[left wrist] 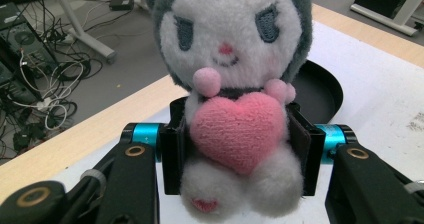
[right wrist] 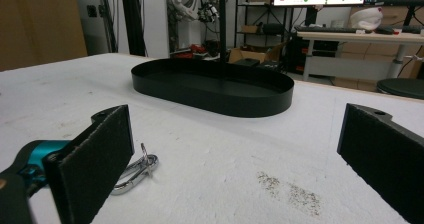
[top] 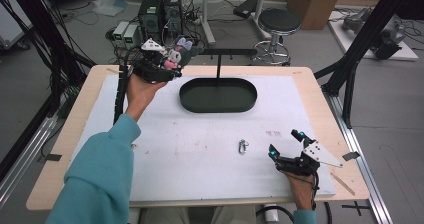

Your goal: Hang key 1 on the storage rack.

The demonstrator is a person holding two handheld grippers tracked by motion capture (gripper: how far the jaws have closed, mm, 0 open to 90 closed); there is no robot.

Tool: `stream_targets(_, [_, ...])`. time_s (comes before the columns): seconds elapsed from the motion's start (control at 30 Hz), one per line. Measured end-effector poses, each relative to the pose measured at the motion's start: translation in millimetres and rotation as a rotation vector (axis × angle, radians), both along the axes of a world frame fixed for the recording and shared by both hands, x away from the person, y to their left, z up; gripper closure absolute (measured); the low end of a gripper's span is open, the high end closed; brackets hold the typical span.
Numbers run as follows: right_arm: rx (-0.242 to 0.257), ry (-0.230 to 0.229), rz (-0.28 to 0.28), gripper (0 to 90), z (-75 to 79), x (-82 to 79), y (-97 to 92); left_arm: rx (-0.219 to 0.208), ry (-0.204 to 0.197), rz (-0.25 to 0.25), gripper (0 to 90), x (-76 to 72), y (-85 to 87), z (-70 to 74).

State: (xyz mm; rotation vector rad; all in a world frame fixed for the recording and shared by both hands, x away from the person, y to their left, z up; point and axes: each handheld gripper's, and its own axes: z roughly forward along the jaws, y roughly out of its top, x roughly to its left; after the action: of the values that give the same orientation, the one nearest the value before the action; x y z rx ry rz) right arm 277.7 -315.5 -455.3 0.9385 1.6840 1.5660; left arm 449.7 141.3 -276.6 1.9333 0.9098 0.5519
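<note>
Sitting on a wooden table [top: 60, 149], white foam mat [top: 200, 159] covering most of the top; cluttered floor with computers and cables filling the upper left of the high view, round stool [top: 279, 21] at upper centre. Resting at mid-frame, just above centre, black oval tray [top: 218, 95] with a thin upright stand rising from its far side.

Being carried at upper left of the high view, above the table's far left corner: plush toy [top: 176, 54], clamped in the left gripper [top: 167, 66]. Squeezing the toy's body just behind its pink heart [left wrist: 239, 131], pads [left wrist: 172, 154] pressing in from both sides. Hanging in the air, well apart from the tray's left end.

Lying low at lower right of the high view, right gripper [top: 285, 144], jaws spread wide and gripping nothing. Lying just to its left on the mat, small metal clip [top: 242, 146].

Judging progress: pickup done, toy lifted; probably heading for the tray, with the placing and releasing not yet done. Clip looking untouched.

Showing up close in the left gripper view: toy's face and how the pads bite. Showing in the right gripper view: tray's [right wrist: 215, 86] empty inside from a low angle, clip [right wrist: 132, 174] close beside its left-hand pad [right wrist: 95, 156], and a desk with screens at the upper right.
</note>
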Motion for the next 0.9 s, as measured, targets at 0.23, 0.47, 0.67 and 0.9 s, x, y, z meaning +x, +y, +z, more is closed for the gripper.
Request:
stream_targets(0.23, [0.001, 0.002, 0.000, 0.7, 0.0, -0.2, 0.0, 0.008, 0.023, 0.008, 52.9, 2.6, -3.3, -3.9])
stream_targets(0.47, [0.002, 0.002, 0.001, 0.7, 0.0, -0.1, -0.1, 0.012, 0.047, 0.015, 52.9, 6.6, -5.7, -9.6])
stream_targets(0.67, [0.002, 0.005, 0.002, 0.7, 0.0, -0.1, -0.2, 0.005, 0.062, 0.030, 52.9, 12.4, -9.0, -15.3])
stream_targets(0.9, [0.009, 0.004, 0.004, 0.7, -0.1, 0.1, -0.3, -0.005, 0.070, 0.036, 52.9, 16.4, -11.2, -18.7])
